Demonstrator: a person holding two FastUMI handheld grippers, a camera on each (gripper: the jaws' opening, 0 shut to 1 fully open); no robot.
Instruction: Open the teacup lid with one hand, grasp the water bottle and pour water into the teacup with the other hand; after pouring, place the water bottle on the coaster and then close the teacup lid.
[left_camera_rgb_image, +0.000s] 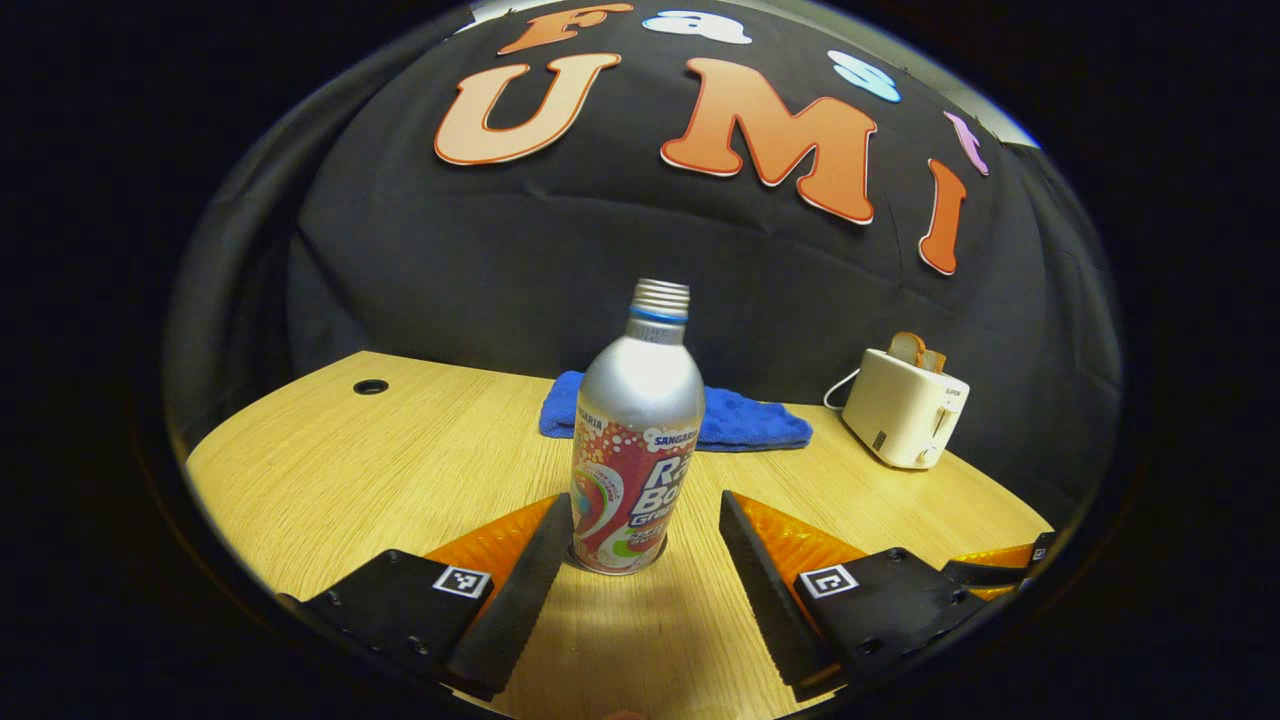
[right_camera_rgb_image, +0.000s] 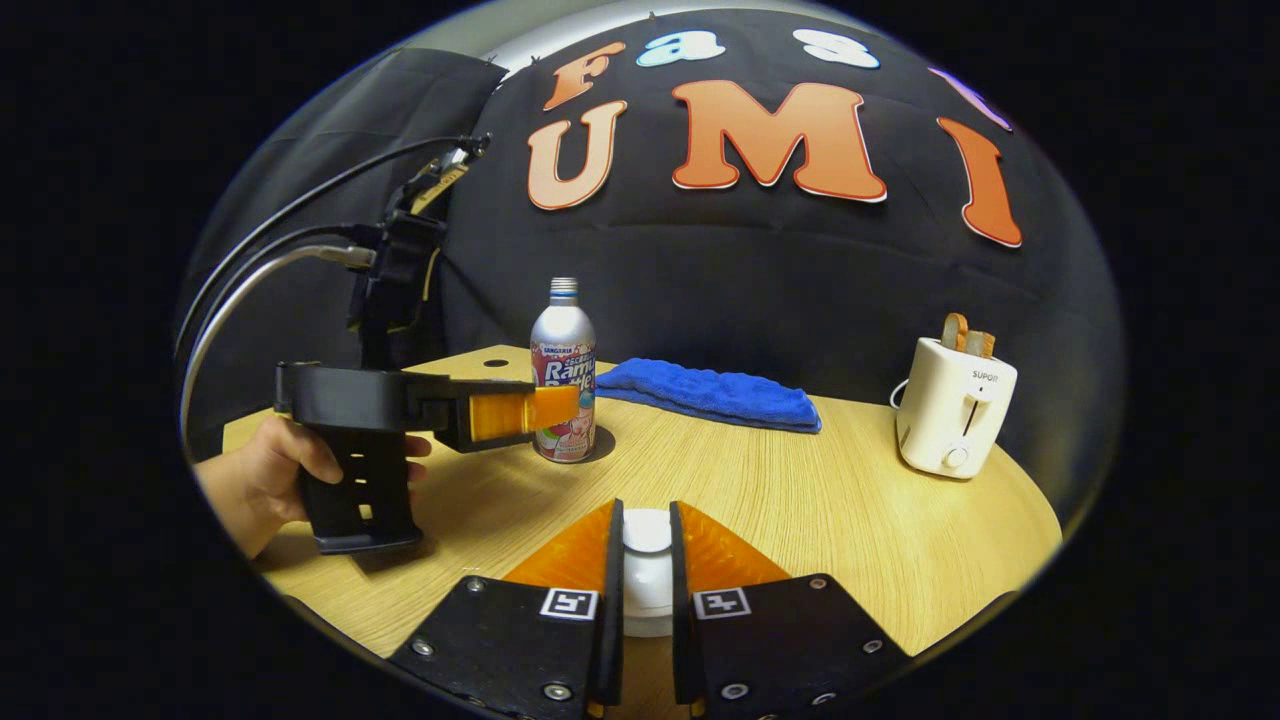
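water bottle (left_camera_rgb_image: 636, 430): brushed matt metal body, ribbed metal cap, glossy printed wrap | table (left_camera_rgb_image: 400, 450): pale wood-grain top, smooth, low sheen | towel (left_camera_rgb_image: 735, 420): blue cloth, fuzzy nap | toaster (right_camera_rgb_image: 953, 407): cream plastic, smooth, semi-gloss | teacup lid (right_camera_rgb_image: 647, 540): white, smooth, glossy, ceramic-looking

The left gripper (right_camera_rgb_image: 545, 408) has a chunky black body with a thick handle that has little slots cut in it, and a hand (right_camera_rgb_image: 262, 478) with a bare wrist is wrapped round it. A tall black post sticks up from its top, and black and grey cables (right_camera_rgb_image: 262, 262) curve away from there. The right gripper (right_camera_rgb_image: 645, 560) has flat black plates with small silver screws in them. Each plate carries a little white square sticker with a black pattern. Its jaws have bumpy ridged sides.
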